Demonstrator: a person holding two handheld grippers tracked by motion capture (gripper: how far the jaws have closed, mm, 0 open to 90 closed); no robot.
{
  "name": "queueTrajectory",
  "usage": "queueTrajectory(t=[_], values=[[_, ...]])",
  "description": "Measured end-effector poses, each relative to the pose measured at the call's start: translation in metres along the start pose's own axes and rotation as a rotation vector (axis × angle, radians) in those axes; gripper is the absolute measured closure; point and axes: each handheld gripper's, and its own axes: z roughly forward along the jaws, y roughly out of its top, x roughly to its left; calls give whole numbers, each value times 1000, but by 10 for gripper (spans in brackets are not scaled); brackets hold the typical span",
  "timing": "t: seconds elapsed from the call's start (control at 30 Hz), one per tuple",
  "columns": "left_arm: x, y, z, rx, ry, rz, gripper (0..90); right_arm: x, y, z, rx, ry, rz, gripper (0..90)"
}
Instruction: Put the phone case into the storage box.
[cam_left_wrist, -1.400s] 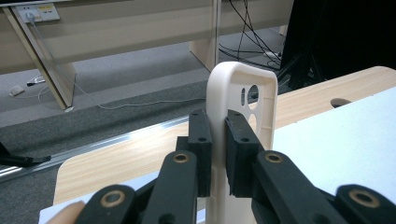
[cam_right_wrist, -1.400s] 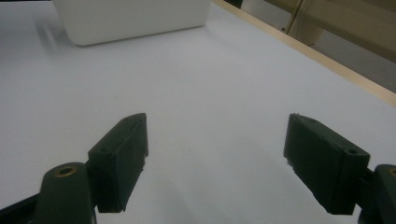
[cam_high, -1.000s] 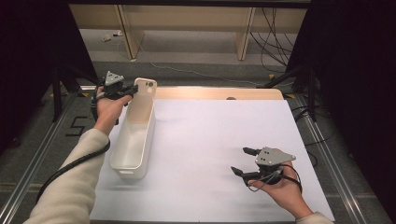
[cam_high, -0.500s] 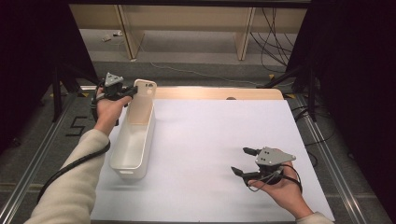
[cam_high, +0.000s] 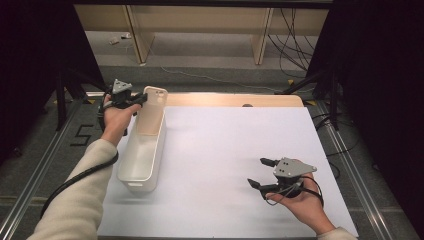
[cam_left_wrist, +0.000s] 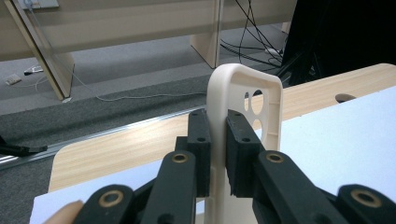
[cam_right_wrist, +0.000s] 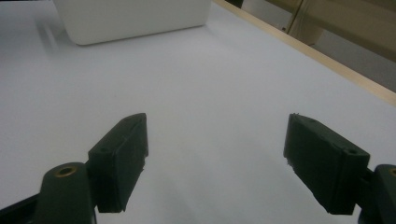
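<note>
Left gripper (cam_high: 140, 100): you hold its jaws on the cream phone case (cam_high: 155, 96), upright at the bin's far end.
Bin (cam_high: 131, 170): white, long, on the white sheet's (cam_high: 220, 150) left edge.
Right gripper (cam_high: 262, 172): jaws apart, holding nothing, above the sheet.

Grey carpeted floor (cam_high: 210, 55), pale wooden furniture legs (cam_high: 136, 30), trailing black cables (cam_high: 295, 35), dark surroundings
</note>
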Motion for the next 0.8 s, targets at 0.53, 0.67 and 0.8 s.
queueTrajectory(t=[0.53,0.67,0.8], values=[[3,-3,1,4,6,-12,803,0,0,0,1,4,3,233],[3,-4,1,7,9,-16,801,0,0,0,0,4,2,233],[4,-4,2,7,11,-22,795,0,0,0,1,5,7,233]])
